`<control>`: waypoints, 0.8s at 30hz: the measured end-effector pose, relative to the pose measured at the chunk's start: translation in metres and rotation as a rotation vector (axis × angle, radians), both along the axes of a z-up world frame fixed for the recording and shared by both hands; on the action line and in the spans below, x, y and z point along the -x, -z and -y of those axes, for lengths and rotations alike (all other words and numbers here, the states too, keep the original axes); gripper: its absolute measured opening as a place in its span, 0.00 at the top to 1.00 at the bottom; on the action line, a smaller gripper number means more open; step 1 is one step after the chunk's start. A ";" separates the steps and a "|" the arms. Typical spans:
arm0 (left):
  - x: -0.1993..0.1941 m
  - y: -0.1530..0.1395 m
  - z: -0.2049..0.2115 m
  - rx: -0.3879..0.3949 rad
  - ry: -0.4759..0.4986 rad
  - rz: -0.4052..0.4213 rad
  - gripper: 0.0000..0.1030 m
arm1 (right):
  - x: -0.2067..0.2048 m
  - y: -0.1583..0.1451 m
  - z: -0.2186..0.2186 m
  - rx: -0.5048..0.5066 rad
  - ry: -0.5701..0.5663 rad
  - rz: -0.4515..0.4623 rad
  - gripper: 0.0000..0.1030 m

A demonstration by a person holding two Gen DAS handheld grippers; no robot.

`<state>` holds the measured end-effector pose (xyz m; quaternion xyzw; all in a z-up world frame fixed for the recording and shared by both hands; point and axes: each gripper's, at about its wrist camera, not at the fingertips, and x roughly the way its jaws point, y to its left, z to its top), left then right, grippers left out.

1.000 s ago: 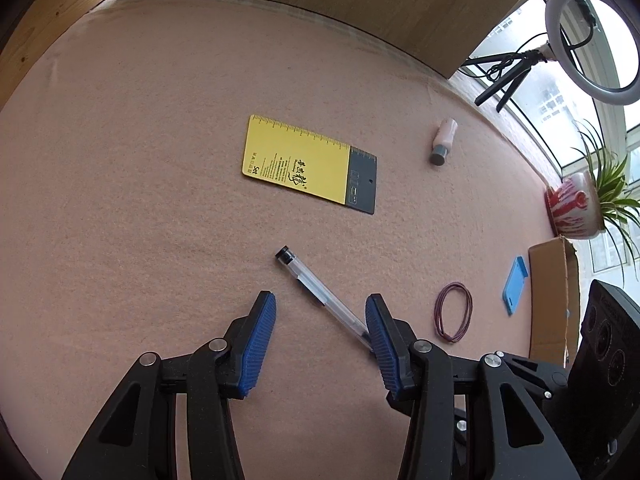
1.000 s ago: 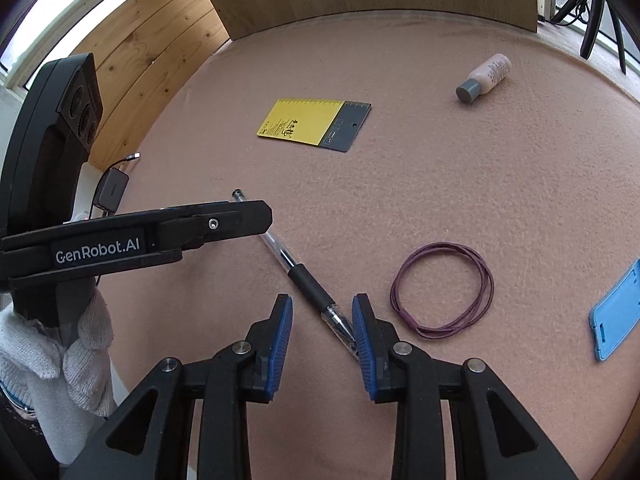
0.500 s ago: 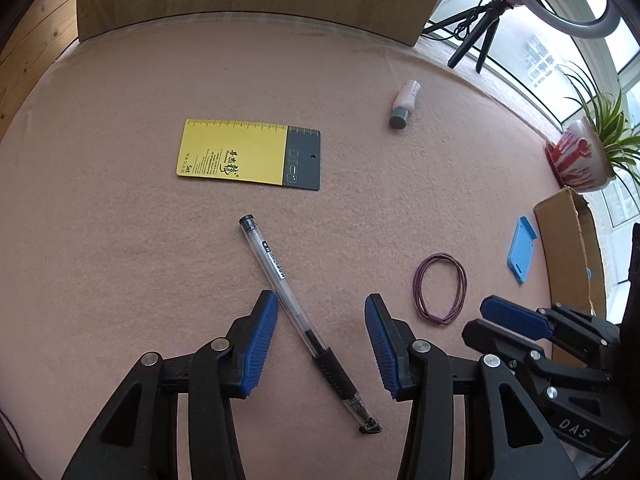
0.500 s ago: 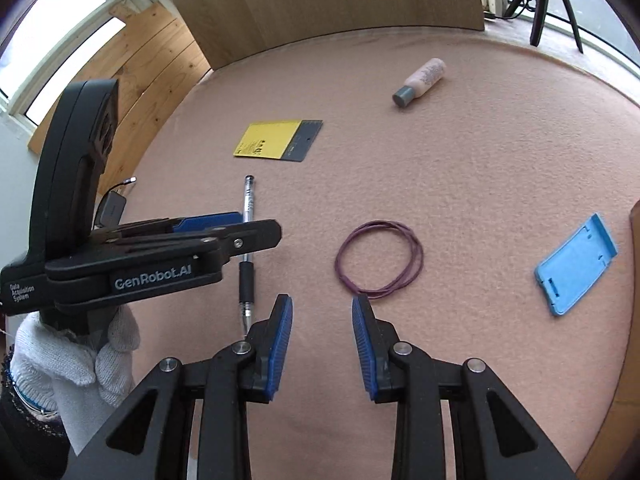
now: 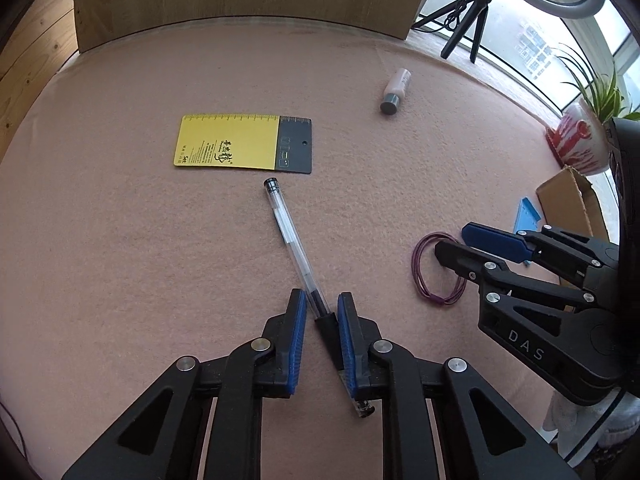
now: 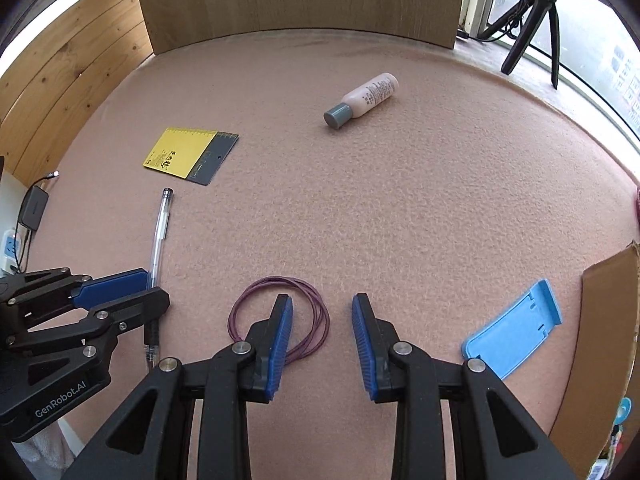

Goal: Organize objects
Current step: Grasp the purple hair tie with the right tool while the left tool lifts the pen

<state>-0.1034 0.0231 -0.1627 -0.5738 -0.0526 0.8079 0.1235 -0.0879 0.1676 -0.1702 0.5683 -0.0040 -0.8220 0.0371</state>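
A clear gel pen lies slantwise on the pink felt table. My left gripper points down over the pen's black grip end. Its jaws are closing with the pen between them, and a small gap still shows at the left pad. The pen tip sticks out under the right finger. In the right wrist view the left gripper straddles the pen. My right gripper is open above a purple rubber band, its left finger over the loop. It also shows at the right of the left wrist view, beside the band.
A yellow and grey ruler card lies beyond the pen. A small pink bottle lies on its side at the back. A blue plastic stand and a cardboard box are at the right edge. A plant pot and a tripod stand past the table.
My left gripper has slid over the pen and its jaws have narrowed around the grip end. My right gripper has moved right, away from the pen to above the rubber band.
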 end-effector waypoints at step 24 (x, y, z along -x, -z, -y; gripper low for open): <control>-0.040 -0.020 0.014 -0.288 -0.117 0.018 0.89 | -0.074 -0.039 -0.055 0.188 0.148 -0.078 0.98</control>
